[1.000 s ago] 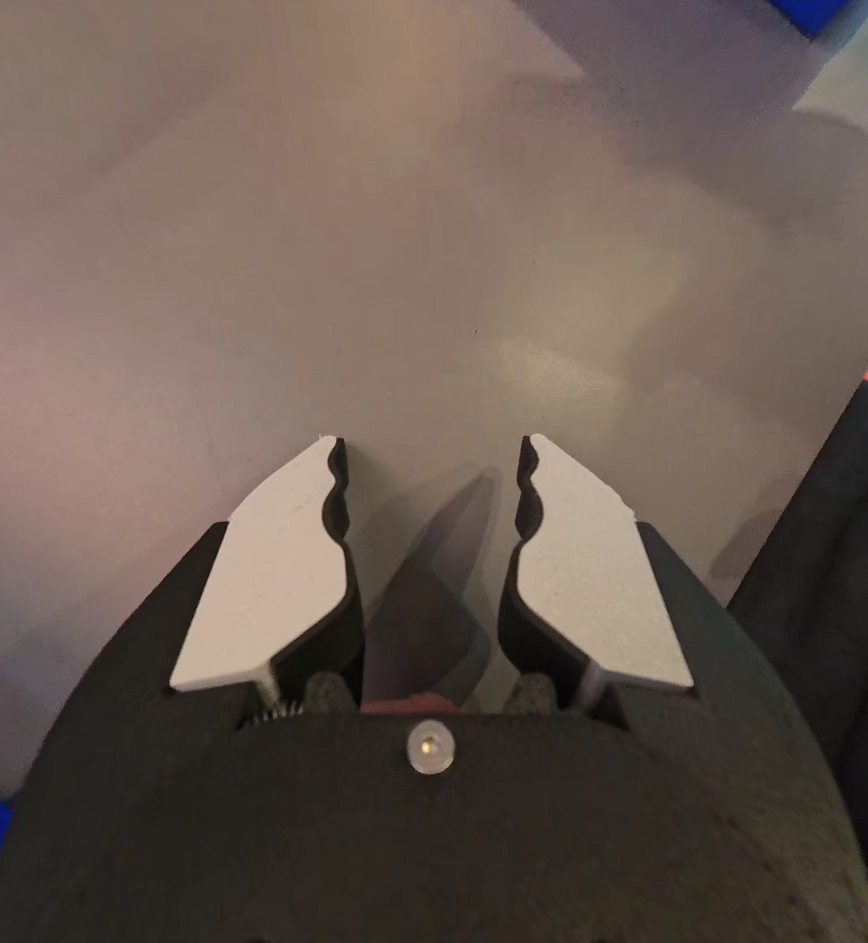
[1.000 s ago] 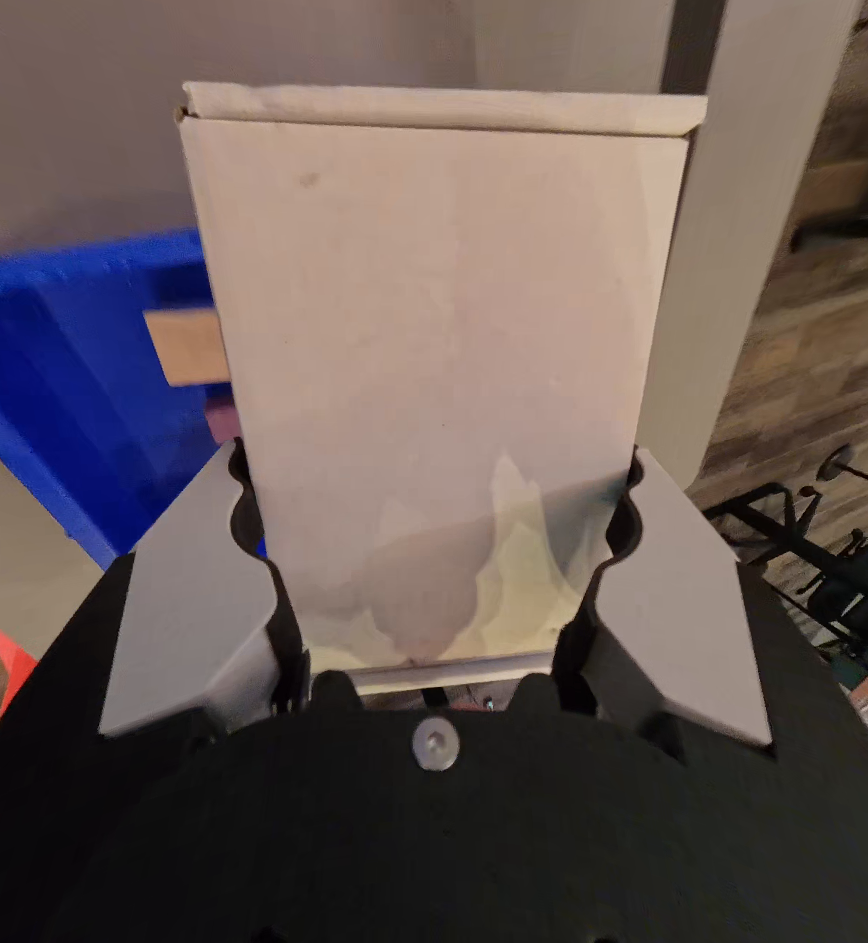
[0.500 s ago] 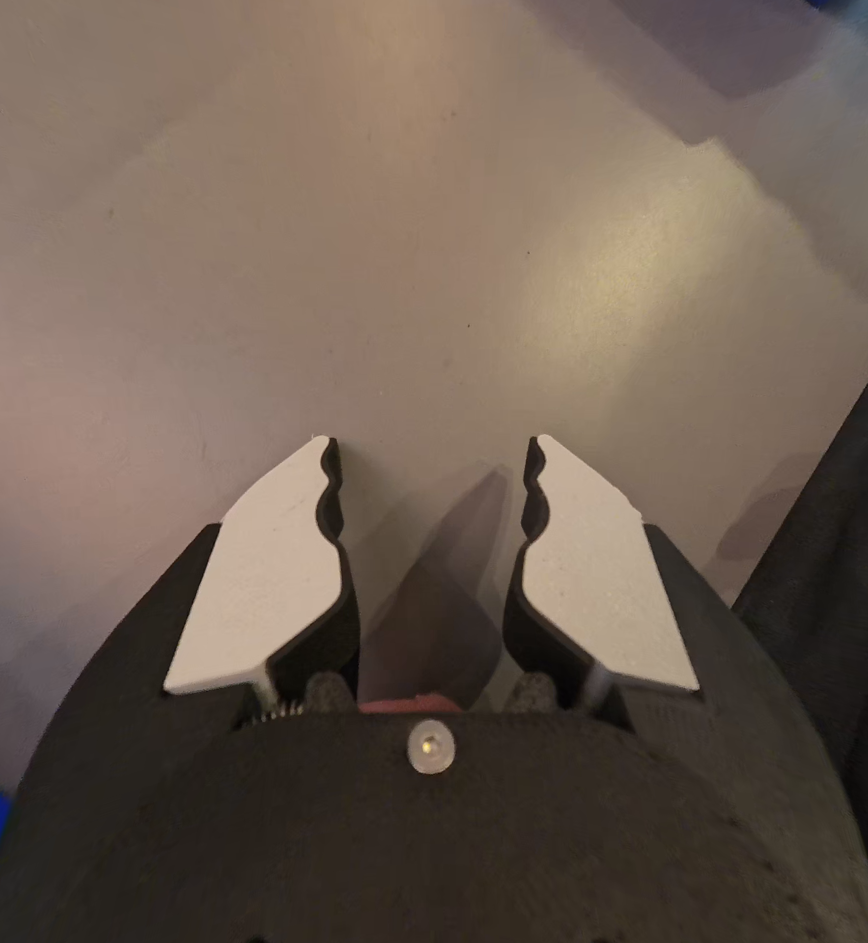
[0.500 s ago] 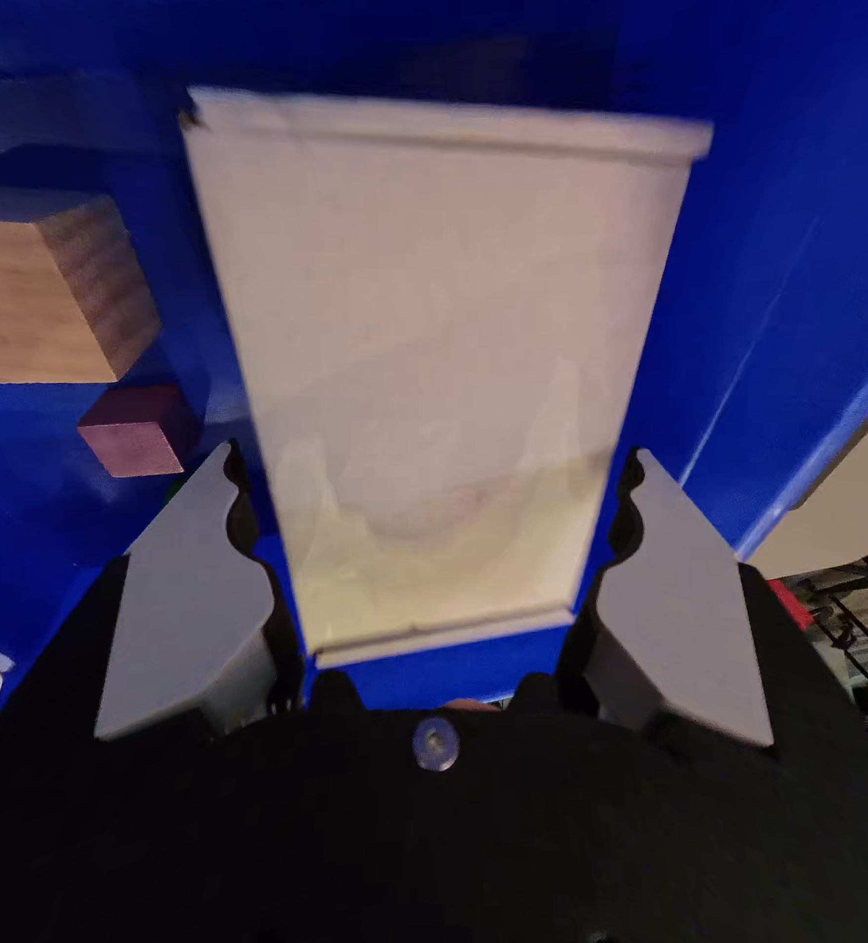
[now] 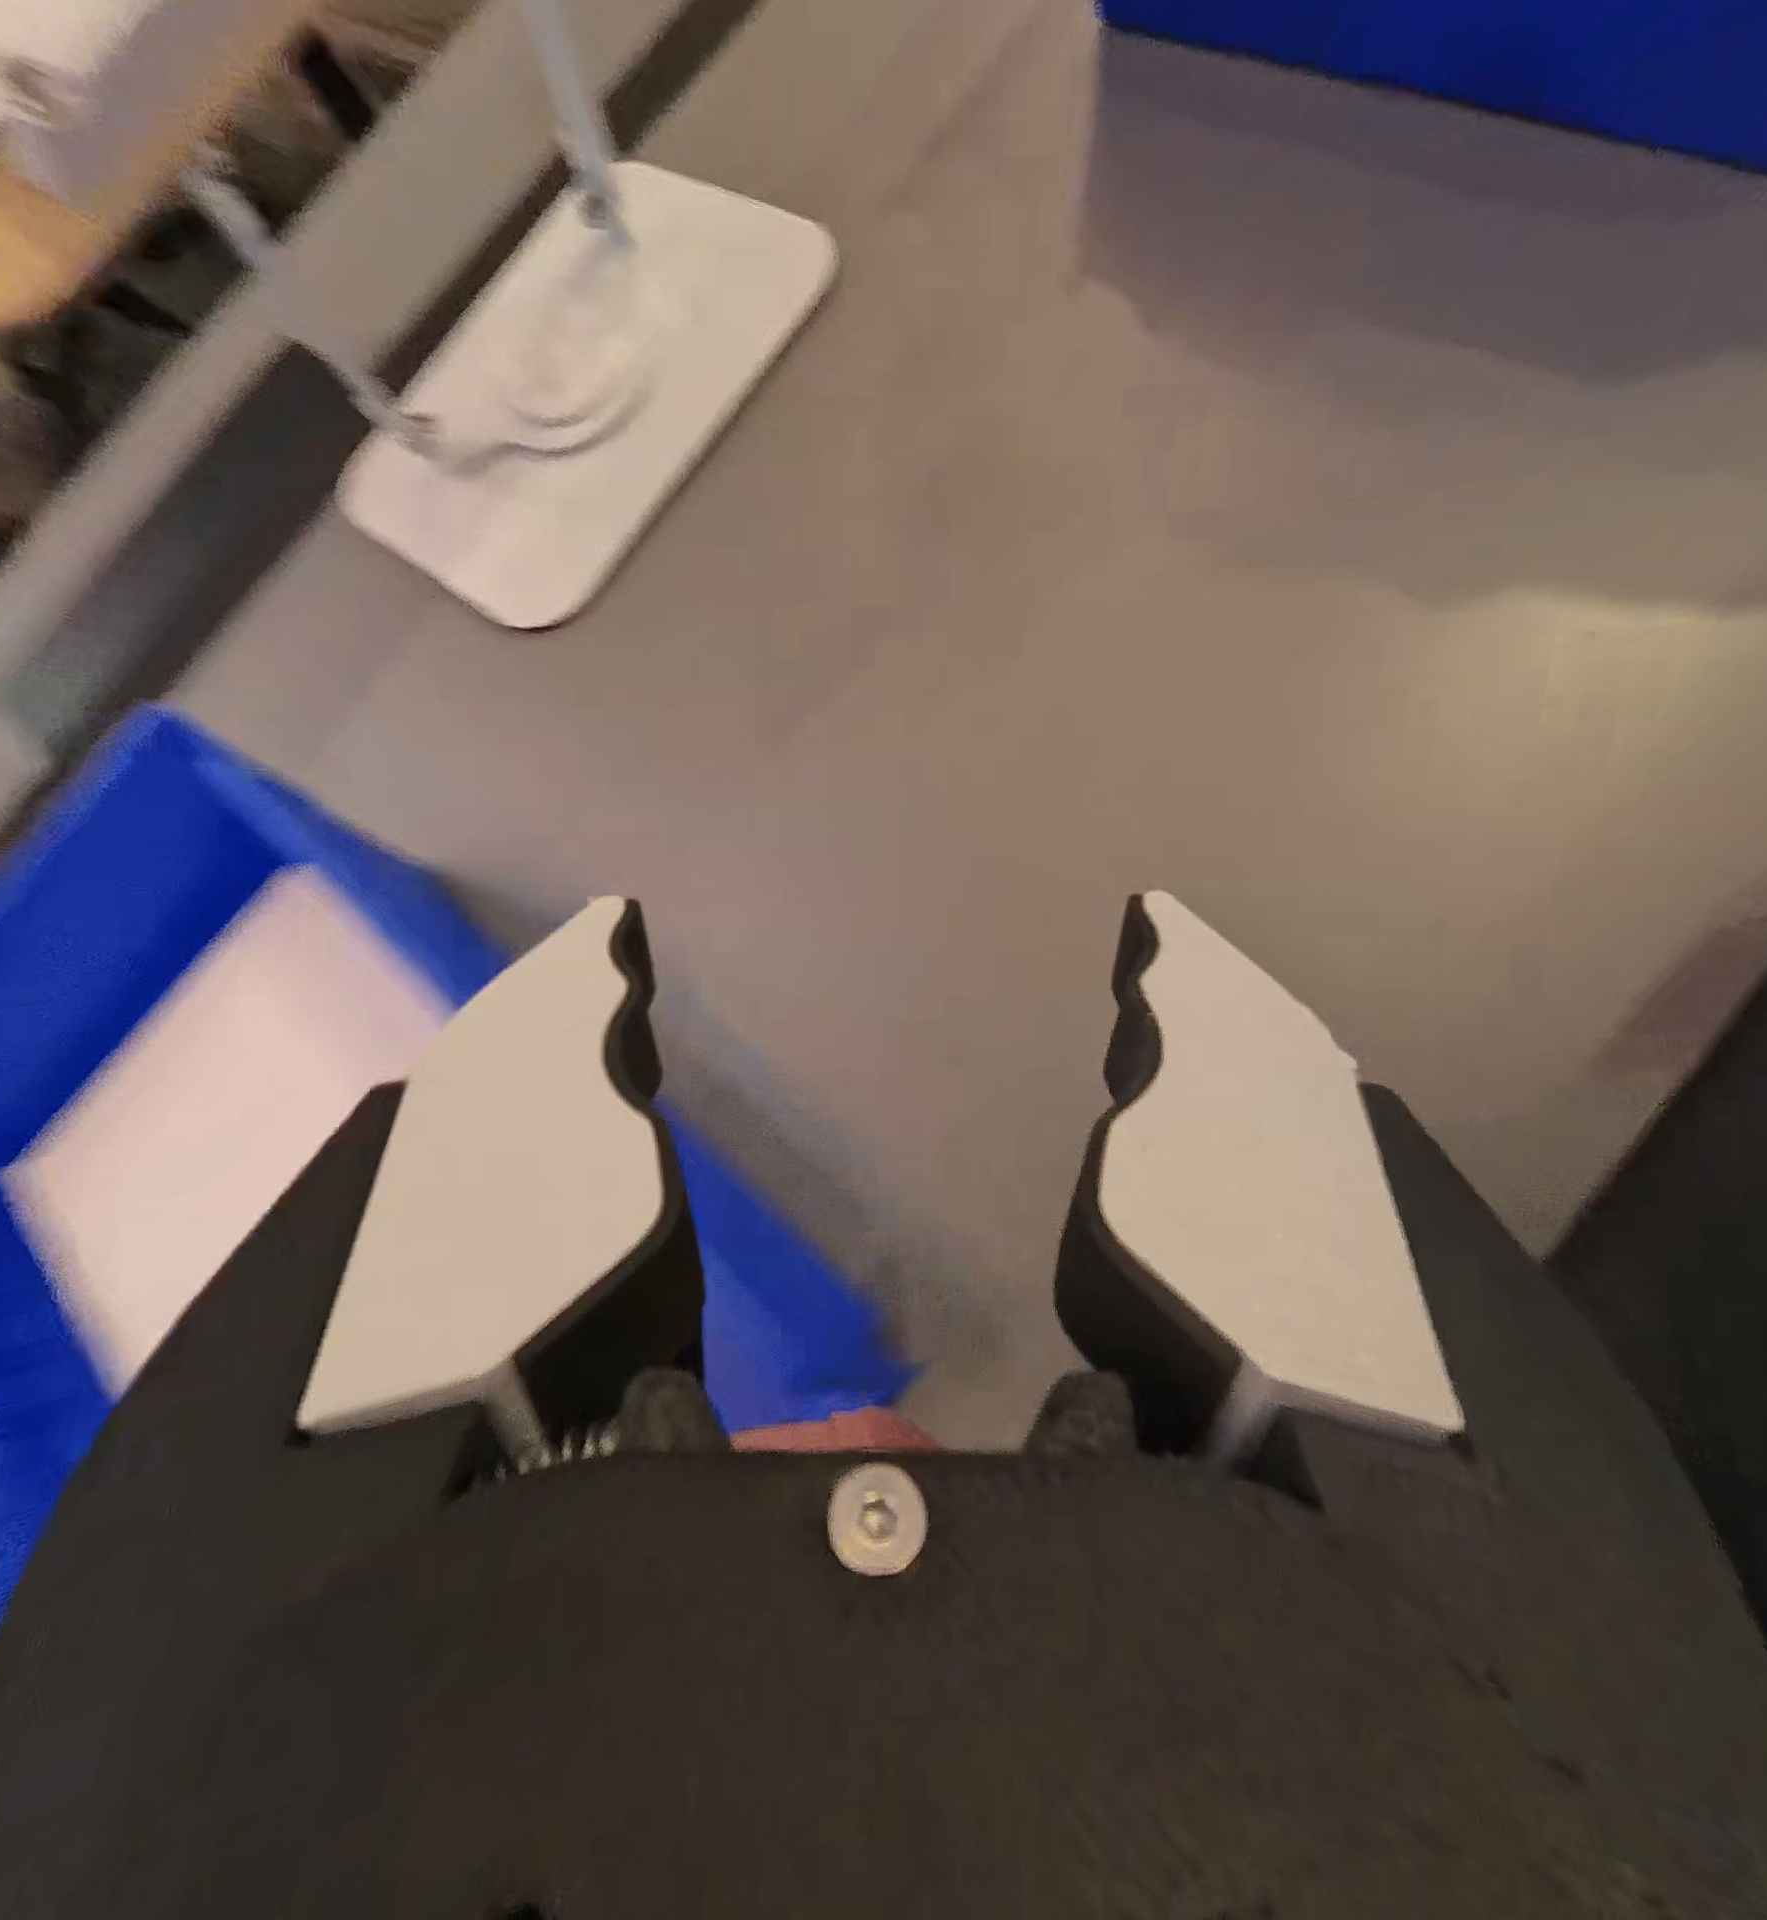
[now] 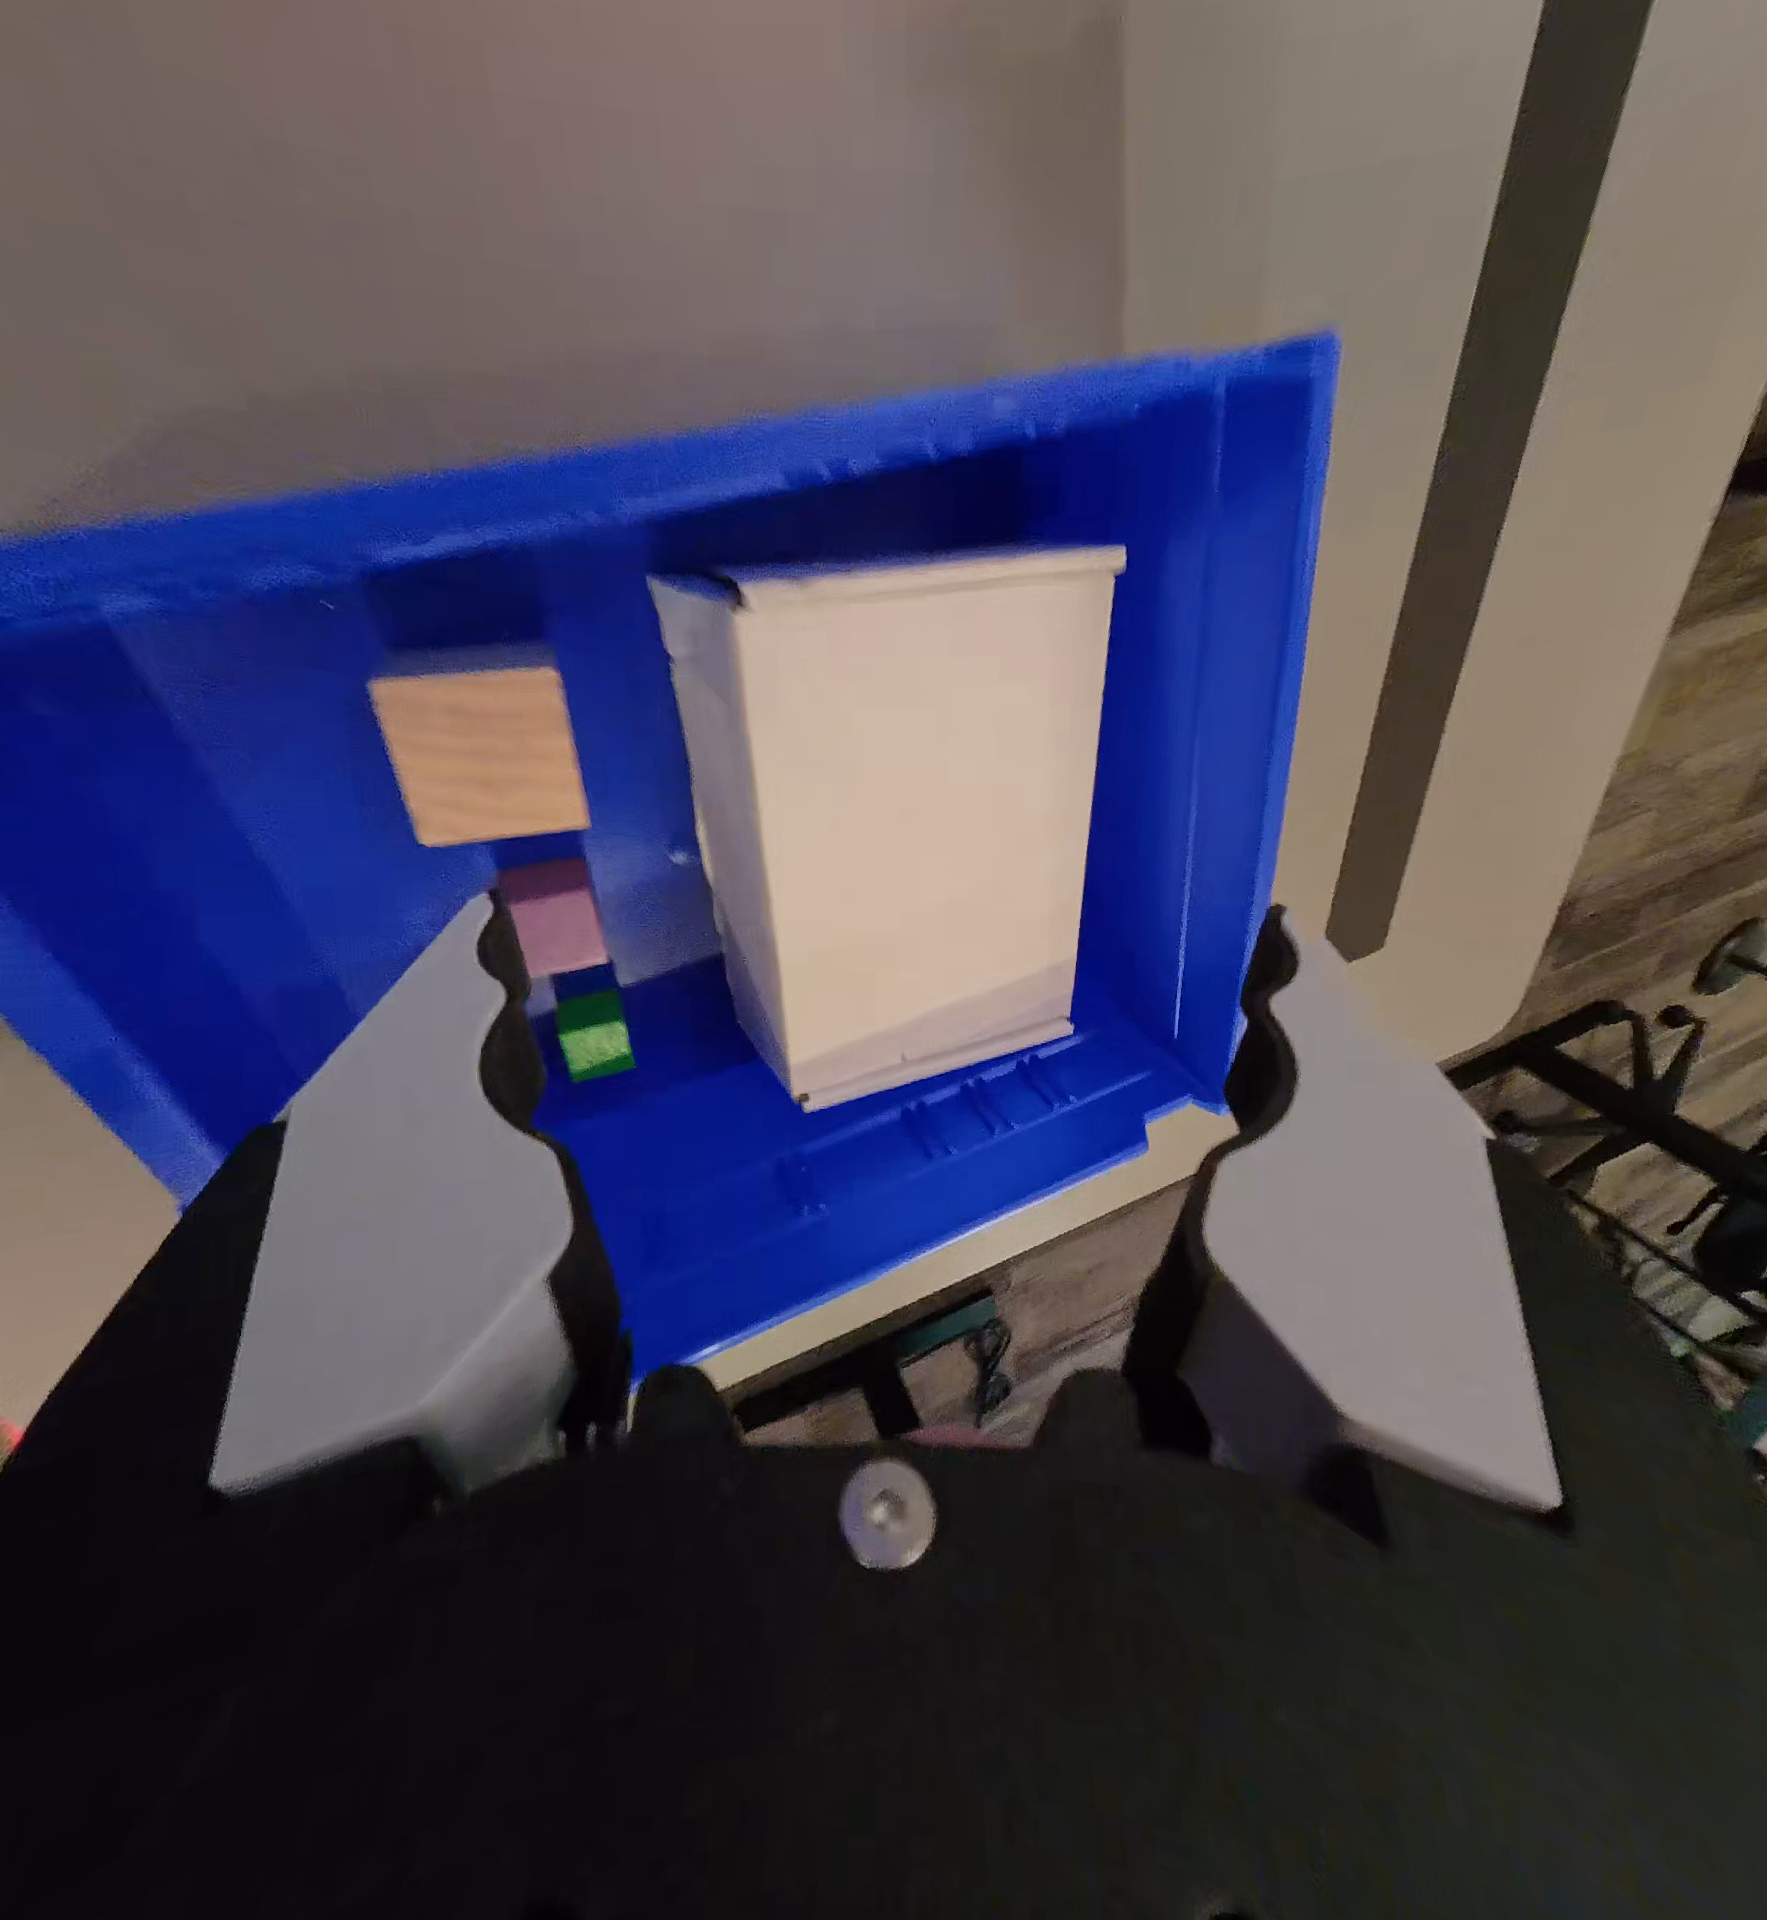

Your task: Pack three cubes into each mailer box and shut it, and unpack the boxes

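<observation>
In the right wrist view a shut white mailer box (image 6: 910,810) lies in the right part of a blue bin (image 6: 1263,727). Left of it in the bin are a wooden cube (image 6: 484,753), a purple cube (image 6: 552,920) and a green cube (image 6: 596,1039). My right gripper (image 6: 884,997) is open and empty, above the bin's near side. In the left wrist view my left gripper (image 5: 879,956) is open and empty over the grey table (image 5: 1014,644). Another white mailer box (image 5: 214,1101) lies in a second blue bin (image 5: 68,914) at the lower left, partly behind my left finger.
A white stand base with a pole (image 5: 598,416) sits on the table at the far left. A blue bin's wall (image 5: 1481,73) shows at the top right. The table's right edge (image 6: 1066,1226) runs just past the bin, with floor and chair legs (image 6: 1637,1164) below.
My right gripper has let go of the white box, which now lies in the bin, and has opened and pulled back. My left gripper has opened wider and swung left, bringing the second bin into view.
</observation>
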Available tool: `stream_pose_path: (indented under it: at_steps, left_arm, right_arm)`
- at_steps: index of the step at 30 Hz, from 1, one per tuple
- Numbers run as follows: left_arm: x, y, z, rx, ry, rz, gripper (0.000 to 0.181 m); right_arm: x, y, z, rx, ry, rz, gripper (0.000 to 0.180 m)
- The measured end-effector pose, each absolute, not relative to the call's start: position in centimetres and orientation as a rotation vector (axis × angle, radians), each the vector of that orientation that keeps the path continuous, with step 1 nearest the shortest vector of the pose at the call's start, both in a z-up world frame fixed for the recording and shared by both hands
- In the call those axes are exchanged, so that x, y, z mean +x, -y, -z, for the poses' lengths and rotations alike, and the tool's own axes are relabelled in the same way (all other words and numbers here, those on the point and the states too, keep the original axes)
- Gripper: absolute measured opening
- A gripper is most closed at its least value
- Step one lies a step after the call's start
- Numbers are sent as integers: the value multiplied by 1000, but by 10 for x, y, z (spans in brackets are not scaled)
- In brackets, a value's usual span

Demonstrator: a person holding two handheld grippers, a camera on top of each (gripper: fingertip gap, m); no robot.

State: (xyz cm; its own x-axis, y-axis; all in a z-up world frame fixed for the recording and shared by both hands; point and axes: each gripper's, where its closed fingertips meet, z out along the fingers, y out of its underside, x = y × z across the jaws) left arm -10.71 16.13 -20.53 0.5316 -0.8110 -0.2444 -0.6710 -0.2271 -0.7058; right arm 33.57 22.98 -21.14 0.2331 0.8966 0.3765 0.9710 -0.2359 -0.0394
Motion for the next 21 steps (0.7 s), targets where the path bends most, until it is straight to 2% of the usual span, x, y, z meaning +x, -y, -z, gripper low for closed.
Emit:
stream_pose_path:
  at_steps: [3,6,8,10,17,21]
  left_arm:
    - [-162,-199,179,-1914,-1259,-32,95]
    - [-210,-238,177,-1914,-1327,-167,107]
    - [-235,-260,189,-1964,-1415,-235,117]
    - [-244,-275,205,-1963,-1551,-246,119]
    - [-263,-331,272,-2028,-1971,-309,144]
    - [-280,-337,308,-2170,-2148,-262,141]
  right_arm:
    - [297,-210,200,-2122,1750,338,132]
    - [266,-189,197,-2045,1764,266,130]
    - [251,-176,199,-2026,1779,221,128]
    - [241,-166,204,-2021,1805,195,128]
    - [217,-142,216,-2026,1827,112,127]
    - [209,-132,224,-2039,1834,81,127]
